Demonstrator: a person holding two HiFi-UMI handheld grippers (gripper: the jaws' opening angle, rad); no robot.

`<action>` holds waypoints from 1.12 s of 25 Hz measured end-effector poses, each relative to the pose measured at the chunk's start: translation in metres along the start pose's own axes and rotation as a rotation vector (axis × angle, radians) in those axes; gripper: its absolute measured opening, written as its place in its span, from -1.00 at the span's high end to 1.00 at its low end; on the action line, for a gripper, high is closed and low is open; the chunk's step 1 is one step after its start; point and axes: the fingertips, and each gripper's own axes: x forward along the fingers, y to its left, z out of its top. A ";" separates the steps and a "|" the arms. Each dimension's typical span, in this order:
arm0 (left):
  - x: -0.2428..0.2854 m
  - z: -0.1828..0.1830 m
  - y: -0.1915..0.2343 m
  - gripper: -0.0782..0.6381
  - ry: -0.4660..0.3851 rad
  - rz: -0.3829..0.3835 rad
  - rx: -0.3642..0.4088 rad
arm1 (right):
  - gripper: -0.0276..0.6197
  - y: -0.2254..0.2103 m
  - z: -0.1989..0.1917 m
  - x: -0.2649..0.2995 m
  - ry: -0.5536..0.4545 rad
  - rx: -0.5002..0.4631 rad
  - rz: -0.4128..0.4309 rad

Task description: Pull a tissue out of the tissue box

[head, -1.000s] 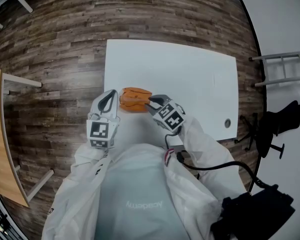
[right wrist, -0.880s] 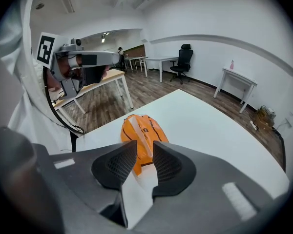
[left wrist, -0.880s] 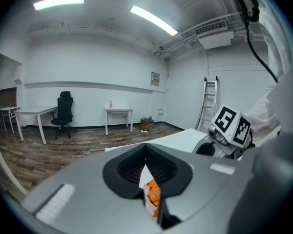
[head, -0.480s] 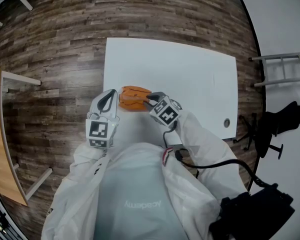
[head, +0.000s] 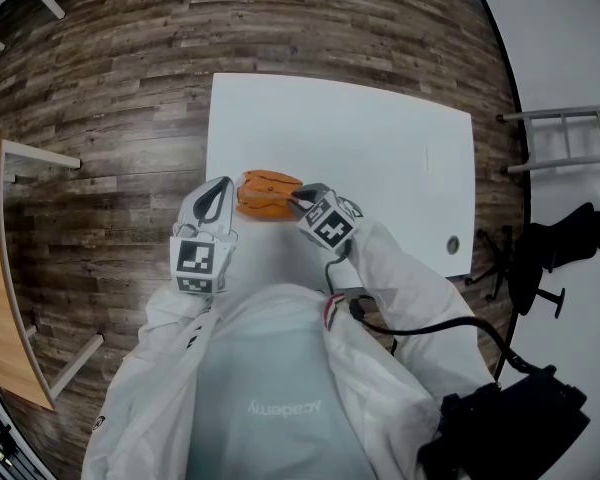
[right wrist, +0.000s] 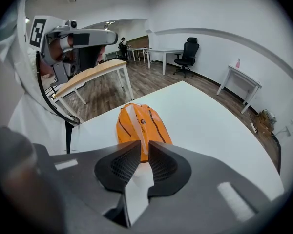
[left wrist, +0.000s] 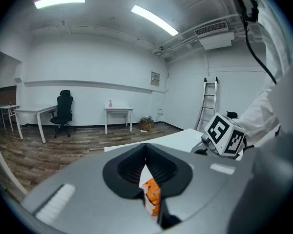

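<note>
Jaws of right gripper [right wrist: 141,147] closing, narrower than before, tissue [right wrist: 133,121] between them; left gripper's [left wrist: 146,152] jaws together

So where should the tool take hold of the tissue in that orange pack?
Likely the white tissue strip along the slit atop the orange pack, approached from above: the pack lies flat on the table, so only that strip is exposed. The right tool hangs over the pack's near end, jaws closing; whether tissue is between them is unclear.
</note>
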 end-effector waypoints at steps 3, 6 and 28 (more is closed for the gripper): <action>0.000 0.001 0.001 0.78 0.000 0.000 -0.002 | 0.77 0.000 0.000 0.001 0.002 -0.003 -0.002; 0.000 0.001 0.002 0.78 0.000 0.001 -0.002 | 0.79 0.000 -0.001 0.001 0.004 0.000 -0.003; 0.001 0.001 0.003 0.78 0.003 0.000 -0.010 | 0.90 0.001 -0.002 0.001 0.022 -0.007 -0.026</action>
